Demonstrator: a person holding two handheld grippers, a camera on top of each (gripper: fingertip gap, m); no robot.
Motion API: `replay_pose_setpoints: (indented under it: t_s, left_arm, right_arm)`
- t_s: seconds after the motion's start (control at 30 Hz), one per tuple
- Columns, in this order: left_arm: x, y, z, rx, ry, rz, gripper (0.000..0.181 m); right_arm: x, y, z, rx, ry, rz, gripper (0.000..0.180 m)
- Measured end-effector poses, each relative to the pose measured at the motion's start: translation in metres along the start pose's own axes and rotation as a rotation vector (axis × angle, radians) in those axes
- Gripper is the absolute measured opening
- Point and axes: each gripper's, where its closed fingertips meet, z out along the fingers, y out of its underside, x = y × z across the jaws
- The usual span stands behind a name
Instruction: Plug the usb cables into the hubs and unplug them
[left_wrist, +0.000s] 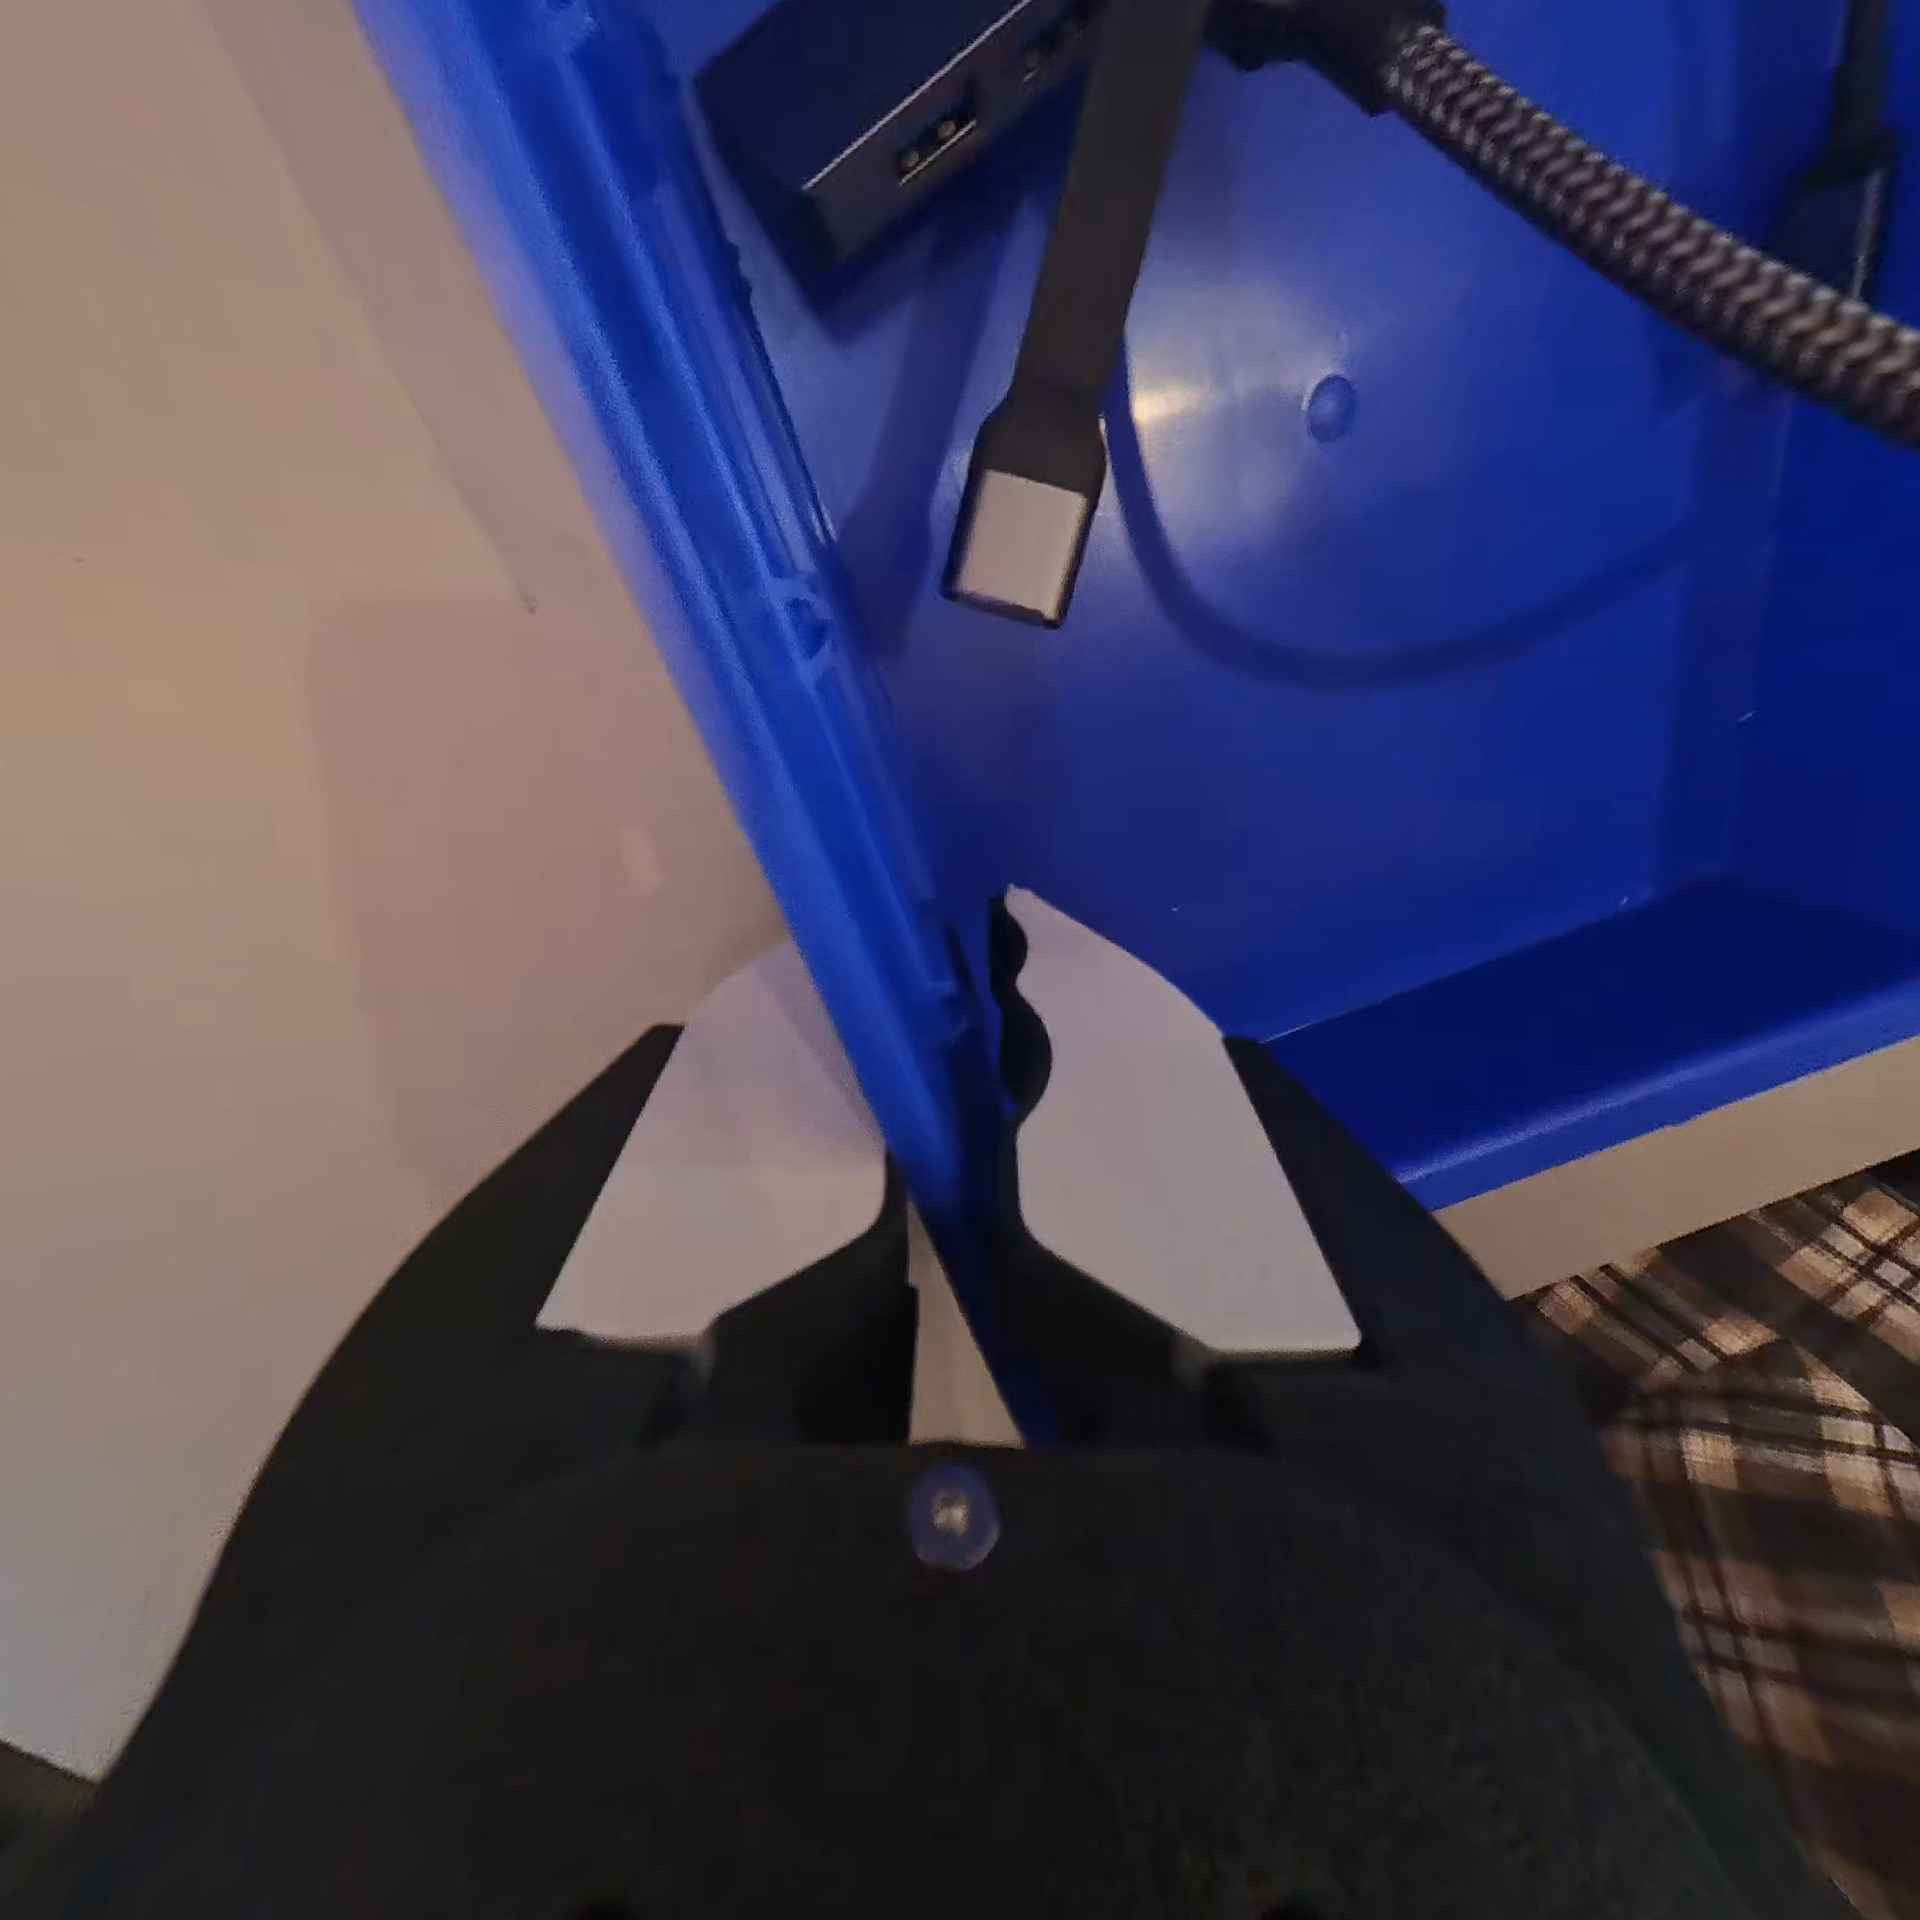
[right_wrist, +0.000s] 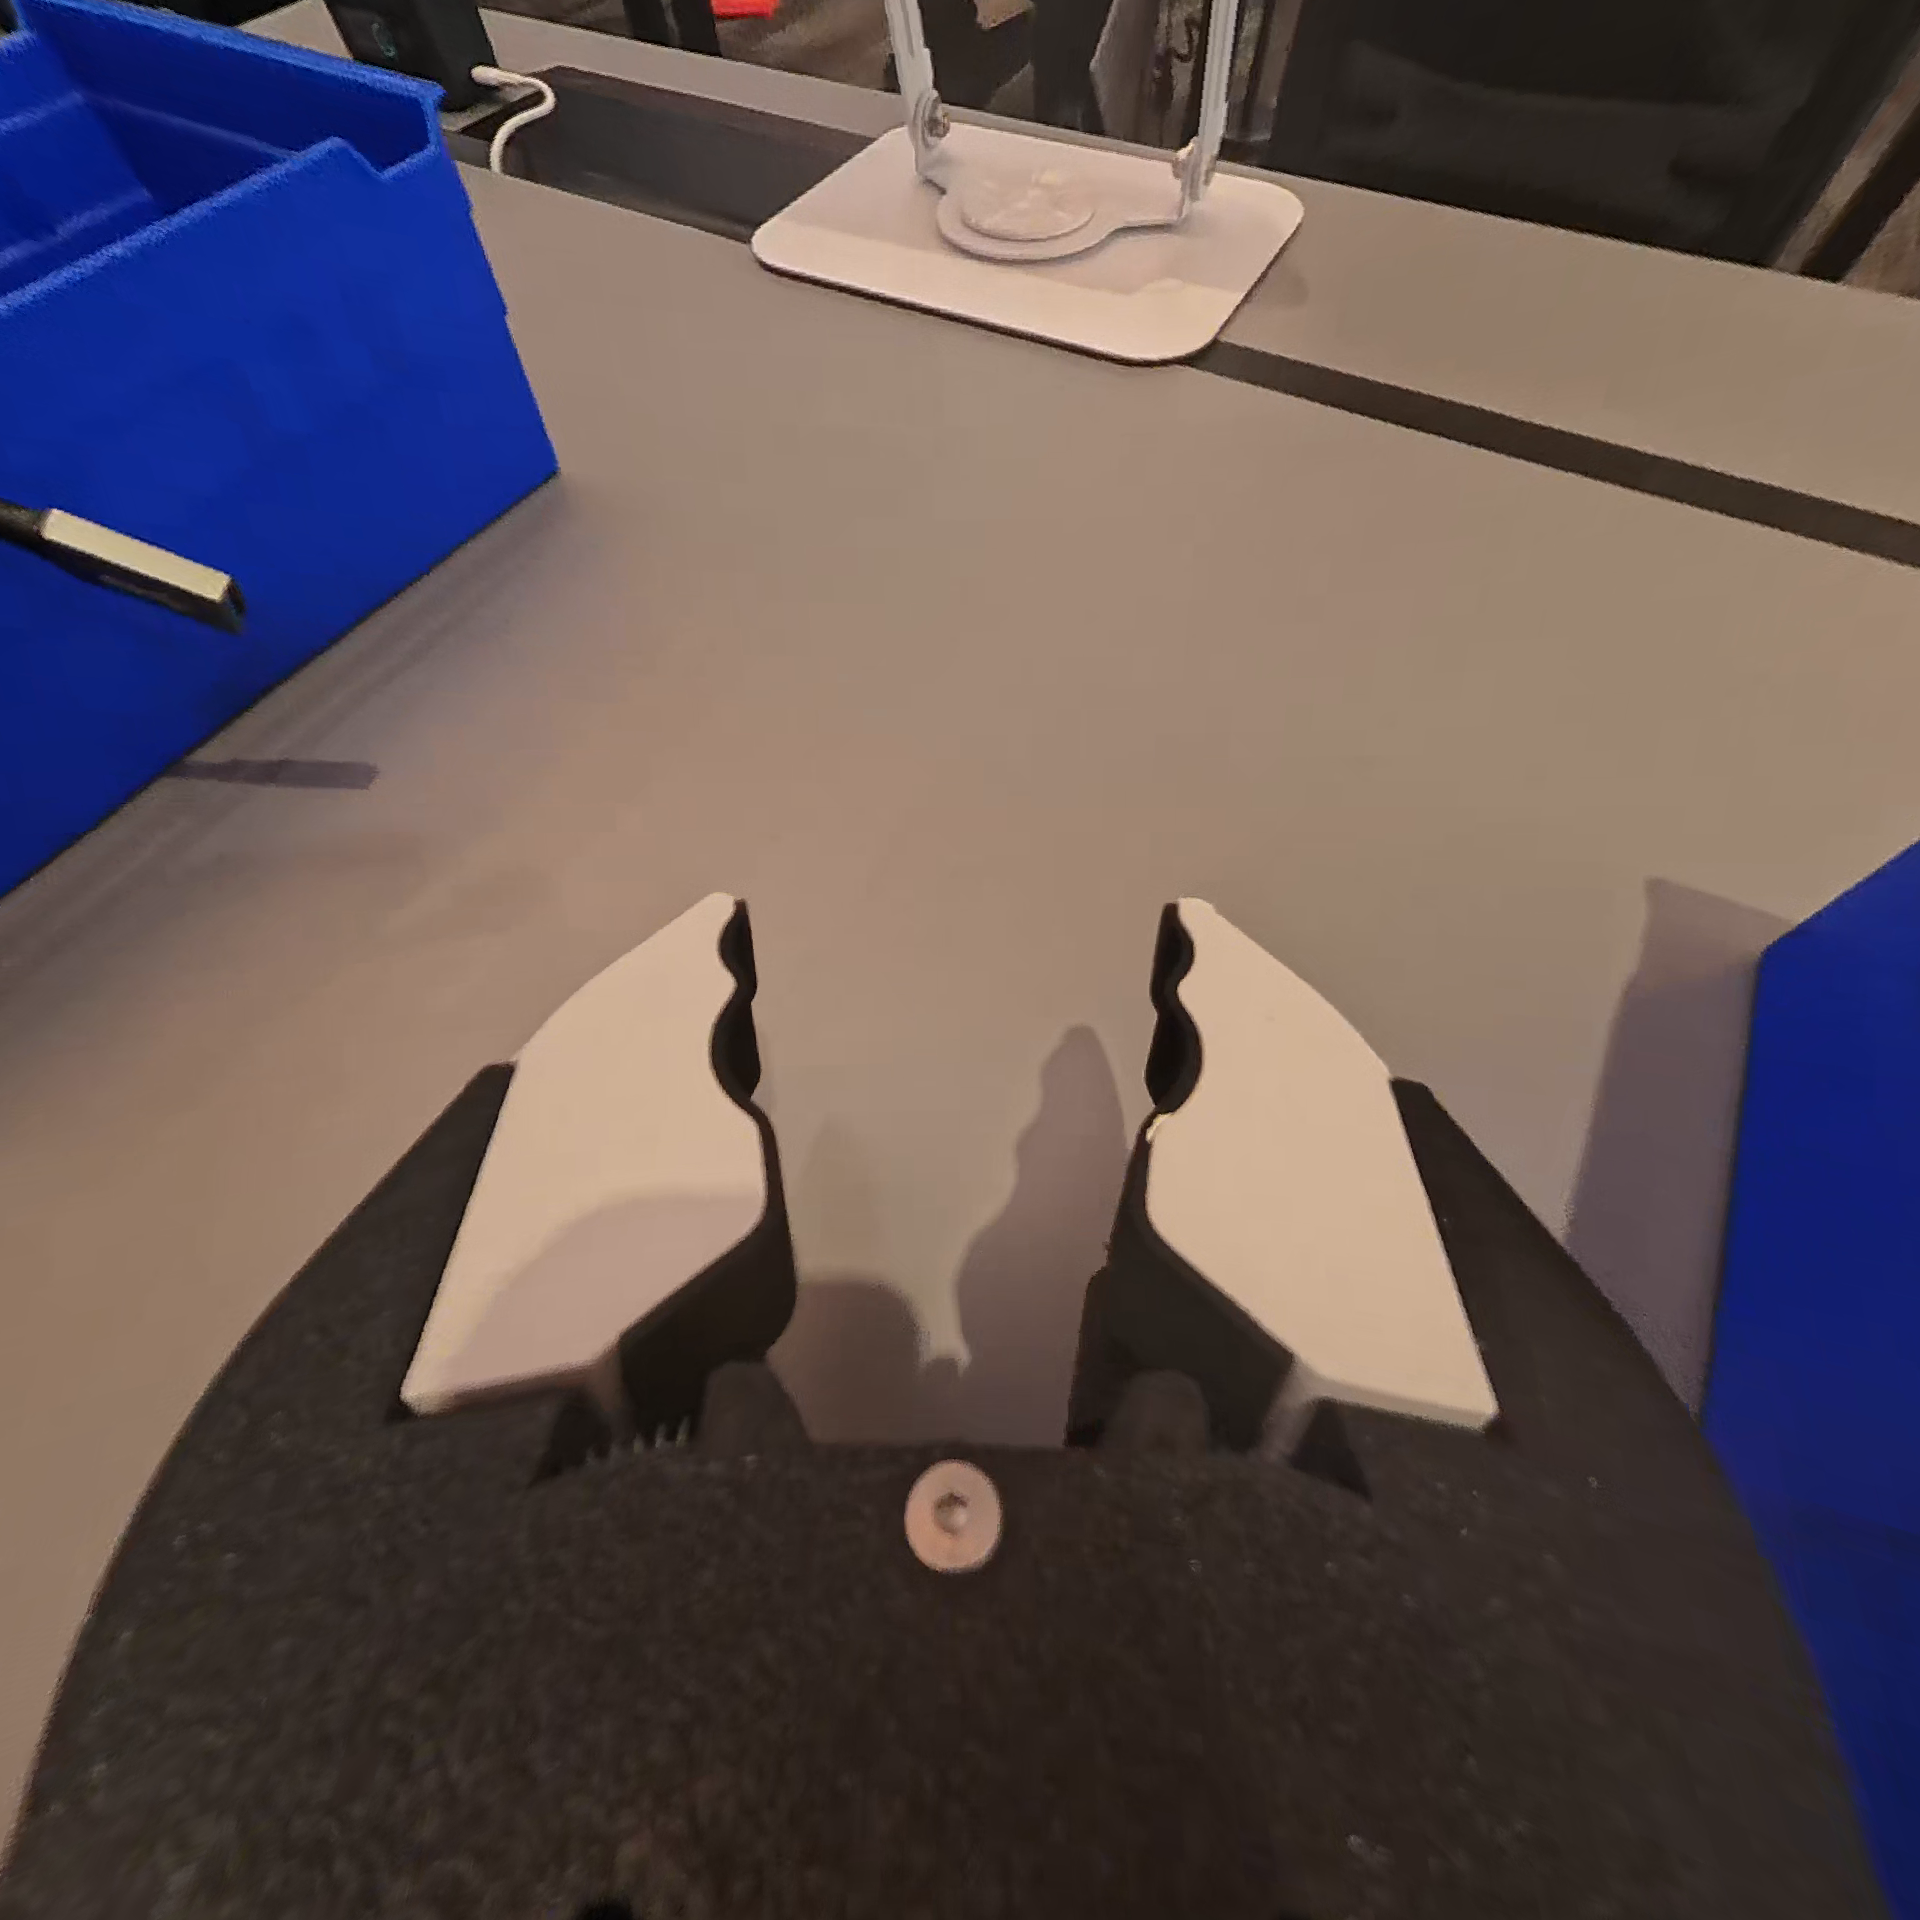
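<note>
Two tools differ: the left tool (left_wrist: 961, 1049) clamps the blue plastic bin's wall (left_wrist: 727, 540), which may tip, while the right tool (right_wrist: 954, 997) gapes empty over the grey table (right_wrist: 1039, 623).

**Gripper hardware as observed**

Left gripper (left_wrist: 961, 997): a black, matte, rounded body is seen, with two pale grey-white fingers (left_wrist: 1101, 1049) set into black wedge-shaped carriers. A wavy black pad is noted on the inner finger edge. One round screw (left_wrist: 948, 1510) is seated at the body's centre.

Right gripper (right_wrist: 954, 914): the same build is recorded. The black body is coarse-grained and speckled. White fingers (right_wrist: 623, 1174) are curved outside and lined with scalloped black pads. A silver hex-socket screw (right_wrist: 953, 1519) is fitted centrally.
</note>
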Motion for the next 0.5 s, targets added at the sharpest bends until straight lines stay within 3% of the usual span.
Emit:
replay_pose_setpoints:
  t_s: [0.17, 0.5]
  left_arm:
    - [-0.026, 0.003, -0.005, -0.008, 0.003, -0.131, 0.004]
    - [-0.095, 0.044, -0.021, 0.020, -0.023, -0.247, 0.004]
  right_arm:
    - [0.002, -0.002, -0.004, 0.009, 0.001, 0.008, 0.069]
    - [0.005, -0.005, -0.007, 0.033, 0.003, 0.019, 0.064]
